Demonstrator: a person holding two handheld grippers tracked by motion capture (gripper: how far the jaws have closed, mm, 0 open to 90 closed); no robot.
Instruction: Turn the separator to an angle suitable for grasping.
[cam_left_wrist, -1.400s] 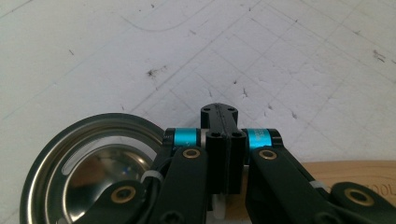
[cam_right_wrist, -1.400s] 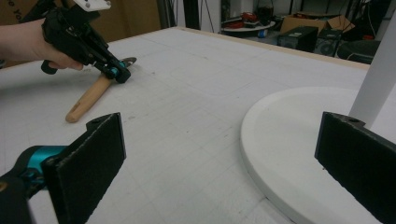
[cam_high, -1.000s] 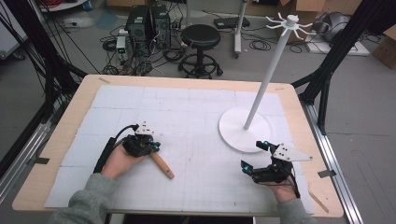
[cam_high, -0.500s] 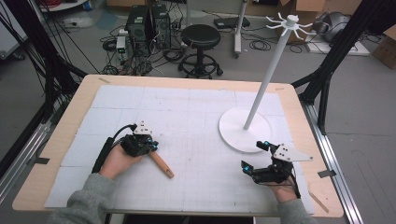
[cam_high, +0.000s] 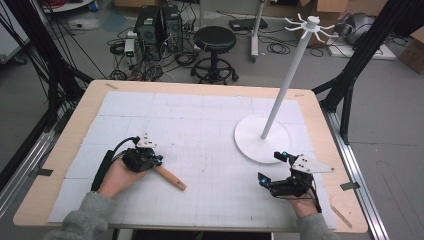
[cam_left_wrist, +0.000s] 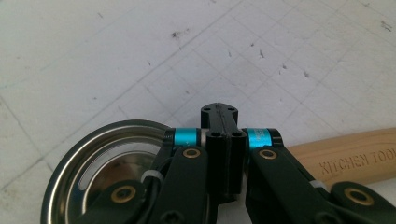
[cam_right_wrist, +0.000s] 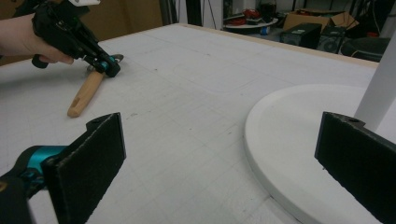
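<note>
One wooden-handled kitchen tool with steel round bowl.

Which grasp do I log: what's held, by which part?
Left gripper pinches the kitchen tool at its neck, between metal bowl and wooden handle; right gripper holds nothing.

The tool has a light brown wooden handle and a shiny silver cup. The stand is white.
</note>
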